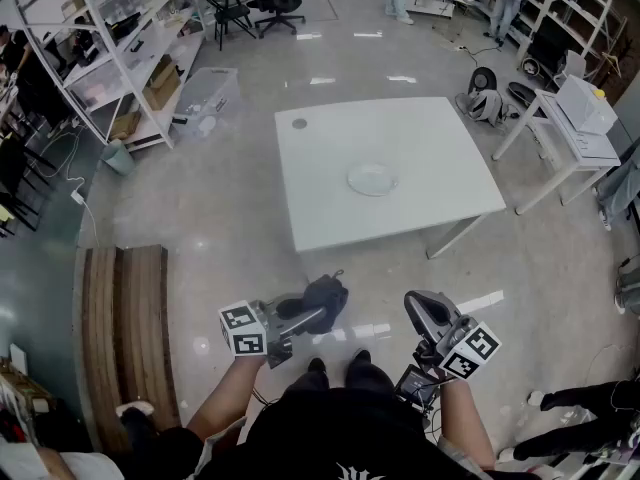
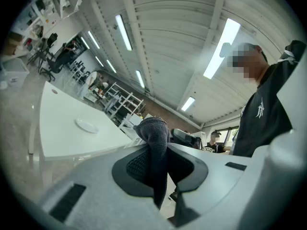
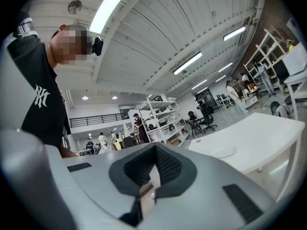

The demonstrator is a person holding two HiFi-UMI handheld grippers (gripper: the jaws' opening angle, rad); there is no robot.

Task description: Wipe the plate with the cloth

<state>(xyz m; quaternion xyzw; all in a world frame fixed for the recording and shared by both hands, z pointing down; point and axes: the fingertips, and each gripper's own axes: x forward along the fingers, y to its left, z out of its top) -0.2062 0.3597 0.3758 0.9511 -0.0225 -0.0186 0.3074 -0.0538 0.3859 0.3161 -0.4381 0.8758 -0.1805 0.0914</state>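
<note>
A pale round plate lies near the middle of the white table, well ahead of both grippers. My left gripper is held low in front of the person, off the table's near edge, shut on a dark cloth. In the left gripper view the cloth is bunched between the jaws and hangs down, with the plate far off to the left. My right gripper is shut with nothing in it. From the right gripper the plate appears at the right on the table.
A small dark round spot marks the table's far left corner. A wooden bench stands at the lower left, shelving and a clear bin at the upper left. A side table with a white box is at the right.
</note>
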